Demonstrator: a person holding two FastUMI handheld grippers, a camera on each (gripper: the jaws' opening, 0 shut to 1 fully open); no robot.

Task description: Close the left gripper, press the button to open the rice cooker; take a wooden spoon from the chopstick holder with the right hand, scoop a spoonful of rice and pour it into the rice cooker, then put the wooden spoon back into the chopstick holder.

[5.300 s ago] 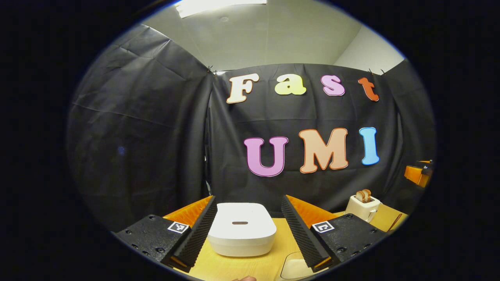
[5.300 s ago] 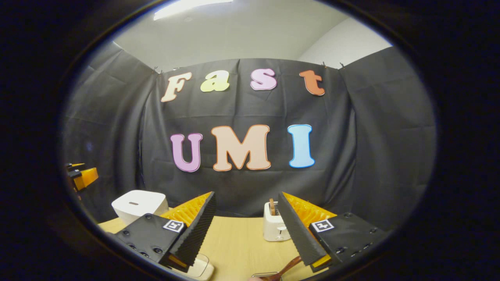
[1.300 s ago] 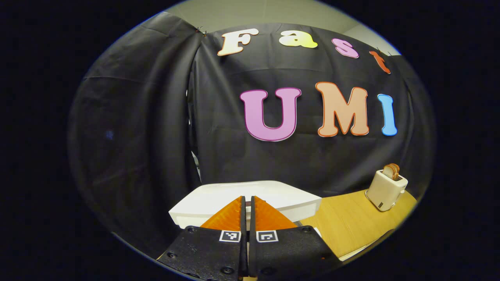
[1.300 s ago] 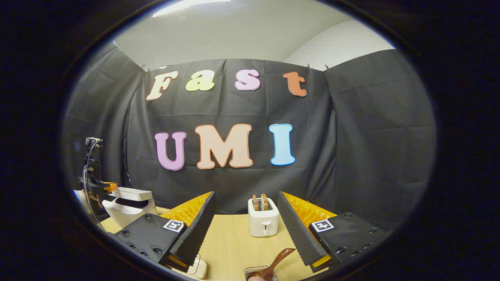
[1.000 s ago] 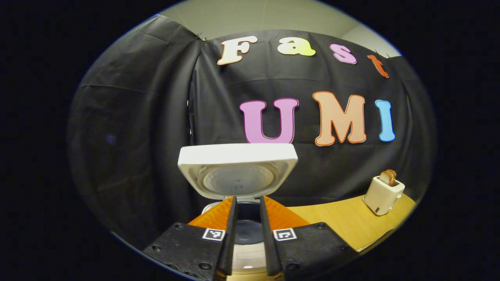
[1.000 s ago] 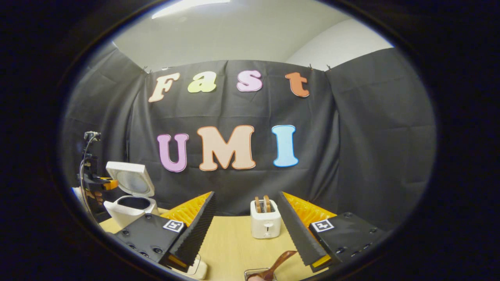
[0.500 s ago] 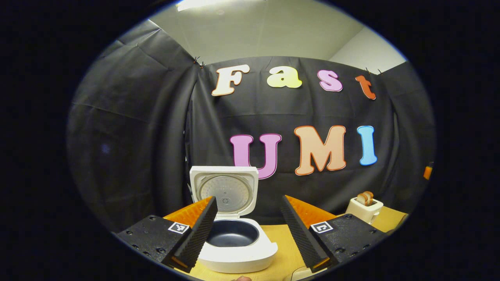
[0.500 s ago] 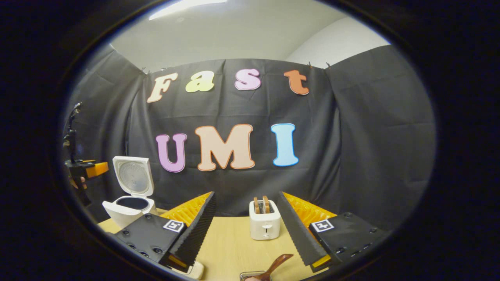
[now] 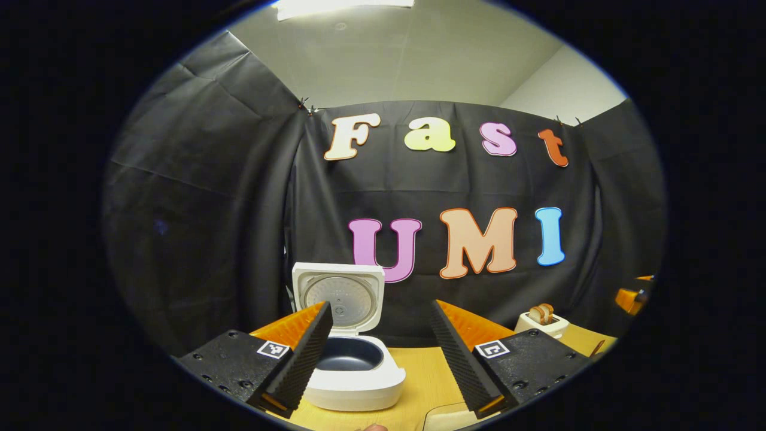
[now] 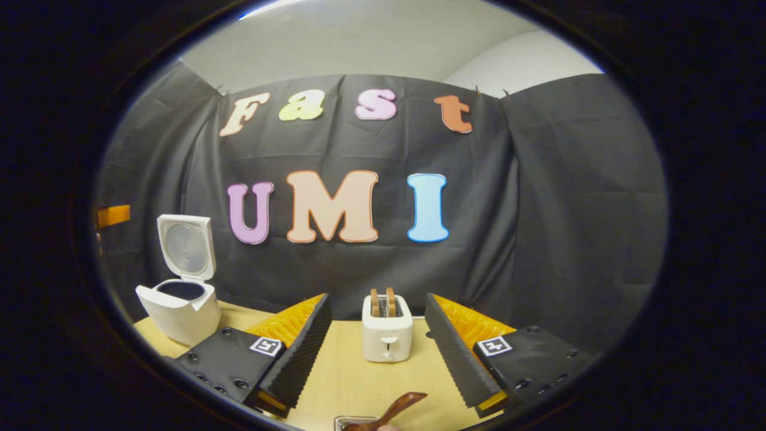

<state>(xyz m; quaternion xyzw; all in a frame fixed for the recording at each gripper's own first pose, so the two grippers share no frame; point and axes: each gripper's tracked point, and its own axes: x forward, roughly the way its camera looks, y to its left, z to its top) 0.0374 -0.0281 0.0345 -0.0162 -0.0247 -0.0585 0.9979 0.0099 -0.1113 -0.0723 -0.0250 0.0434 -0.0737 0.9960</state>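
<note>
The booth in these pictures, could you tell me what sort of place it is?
Probably a staged kitchen tabletop for recording: an open rice cooker, a toaster holding bread and a wooden spoon sit on a wooden table hung round with black cloth.

Wooden table [image 10: 353, 371]: open rice cooker [image 10: 178, 305], toaster [image 10: 386, 334], possibly tray [image 9: 446, 416].

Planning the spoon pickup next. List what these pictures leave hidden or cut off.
- chopstick holder, right gripper view: bottom edge shows just its rim.
- wooden spoon, right gripper view: lower part cut off by the same edge.
- rice cooker, left gripper view: left side hidden behind a finger.
- Pale object, left gripper view: cut off, unidentifiable.
</note>
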